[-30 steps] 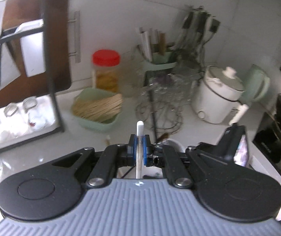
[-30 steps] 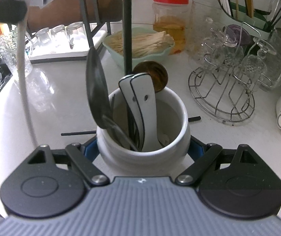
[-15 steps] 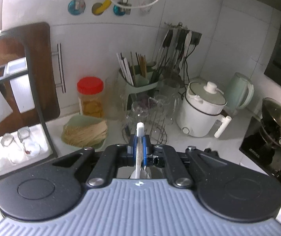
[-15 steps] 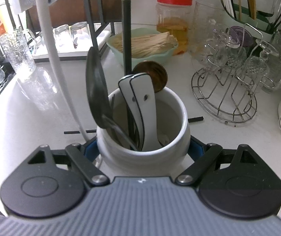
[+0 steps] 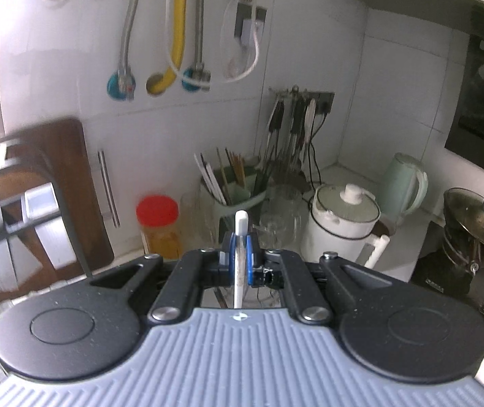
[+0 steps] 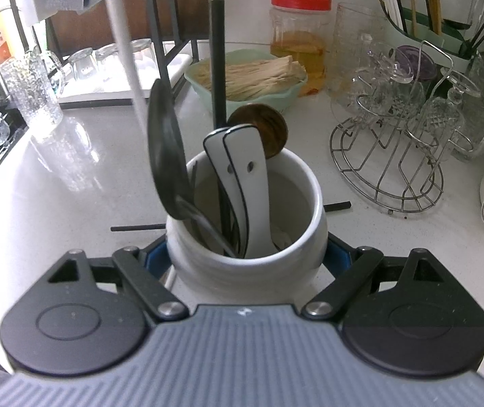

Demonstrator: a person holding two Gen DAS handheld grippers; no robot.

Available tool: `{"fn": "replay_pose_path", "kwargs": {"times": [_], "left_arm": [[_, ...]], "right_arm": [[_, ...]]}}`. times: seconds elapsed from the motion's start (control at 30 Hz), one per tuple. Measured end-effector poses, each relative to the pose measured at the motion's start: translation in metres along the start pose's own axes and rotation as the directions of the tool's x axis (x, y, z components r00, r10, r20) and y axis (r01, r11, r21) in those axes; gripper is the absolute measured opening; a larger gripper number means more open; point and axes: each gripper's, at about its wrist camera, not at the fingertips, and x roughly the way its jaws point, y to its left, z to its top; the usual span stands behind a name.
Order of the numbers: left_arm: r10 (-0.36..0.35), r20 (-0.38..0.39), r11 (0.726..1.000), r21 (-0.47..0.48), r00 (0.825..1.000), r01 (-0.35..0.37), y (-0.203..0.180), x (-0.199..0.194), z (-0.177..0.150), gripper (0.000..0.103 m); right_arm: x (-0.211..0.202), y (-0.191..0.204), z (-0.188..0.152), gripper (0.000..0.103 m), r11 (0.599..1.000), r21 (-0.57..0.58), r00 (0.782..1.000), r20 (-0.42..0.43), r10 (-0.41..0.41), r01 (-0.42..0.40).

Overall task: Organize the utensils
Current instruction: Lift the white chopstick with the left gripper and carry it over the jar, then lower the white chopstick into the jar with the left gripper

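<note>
Left gripper (image 5: 240,258): jaws closed almost fully on a thin white utensil handle (image 5: 241,227), held upright at frame centre of the left wrist view; in the right wrist view the same white handle (image 6: 121,34) ran as a long shaft from the top edge down the left of centre. Right gripper (image 6: 247,257): jaws spread wide and pressed on either side of the white ceramic crock (image 6: 247,264), low centre, bracing it on the tabletop (image 6: 55,186). Crock contents: a dark ladle (image 6: 167,156), two white black-edged handles (image 6: 242,183), a round wooden piece (image 6: 269,129), and a dark rod (image 6: 217,57) rising out of frame. Step judged in hand: drawing the white utensil out of the crock. Best done by lifting straight up, keeping the crock pinned, and clearing the ladle bowl before swinging toward the green chopstick holder (image 5: 238,196) at centre or the hanging rack (image 5: 292,122) above it, a likely destination only. Not made out: the utensil's working end, hidden behind gripper bodies; whether it had cleared the rim; the rod's top.
</note>
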Motion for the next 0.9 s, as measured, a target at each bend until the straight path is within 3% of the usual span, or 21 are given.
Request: {"fn": "replay_pose_path", "kwargs": {"times": [0.23,0.43,0.7,0.9], "left_arm": [[-0.026,0.058,0.999,0.026,0.998,0.025,-0.011,-0.007,0.019,0.007],[-0.077,0.056,0.997,0.010,0.995,0.076,-0.019,0.002,0.021,0.007],[-0.107,-0.081,0.994,-0.036,0.991,0.104,-0.017,0.047,-0.006,0.007],[-0.133,-0.204,0.989,-0.089,0.970,0.117,-0.004,0.080,-0.016,0.007]], "right_arm": [[-0.001,0.001,-0.001,0.091,1.000,0.001,1.000,0.003,-0.003,0.003],[-0.001,0.001,-0.002,0.091,1.000,0.000,1.000,0.006,-0.001,0.001],[-0.001,0.000,-0.003,0.091,1.000,-0.005,1.000,0.012,0.002,-0.002],[-0.002,0.000,-0.004,0.091,1.000,-0.006,1.000,0.015,0.003,-0.003]]}}
